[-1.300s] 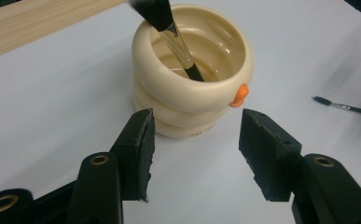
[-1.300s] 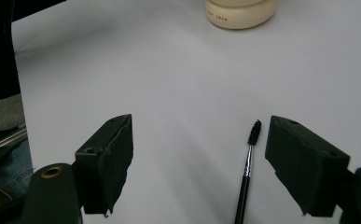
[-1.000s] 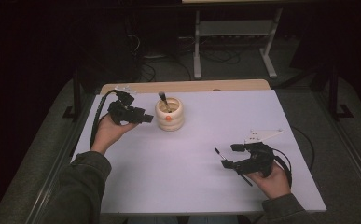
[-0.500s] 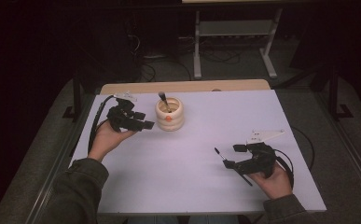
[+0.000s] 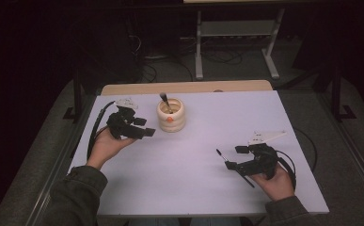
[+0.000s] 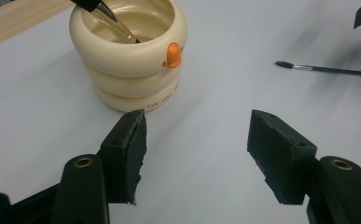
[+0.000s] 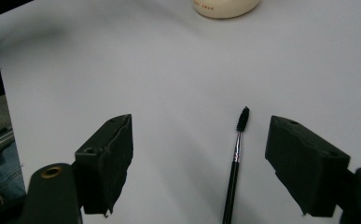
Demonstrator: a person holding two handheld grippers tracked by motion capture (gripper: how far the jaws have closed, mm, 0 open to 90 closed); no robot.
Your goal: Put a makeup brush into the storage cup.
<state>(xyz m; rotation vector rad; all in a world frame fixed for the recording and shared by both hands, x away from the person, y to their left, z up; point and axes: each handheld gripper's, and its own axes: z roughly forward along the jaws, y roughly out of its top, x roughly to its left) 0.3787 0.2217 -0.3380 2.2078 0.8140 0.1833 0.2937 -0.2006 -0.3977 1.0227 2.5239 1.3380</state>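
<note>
Small writing is showing on the cream holder [image 6: 131,56] — unreadable. Right gripper [image 7: 199,158] is gaping wide over the brush [image 7: 235,163] — touching nothing; left gripper [image 6: 197,158] likewise spread, empty.

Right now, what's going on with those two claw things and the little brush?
Left gripper open, facing cream holder. Right gripper open, slim brush lying between its jaws, ungripped. Nothing in the way.

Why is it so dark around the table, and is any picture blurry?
High view: only the white table is lit, the surroundings dim. Left gripper view: sharp on the cream holder, faint smears near the thin brush. Right gripper view: brush sharp, shadows soft.
</note>
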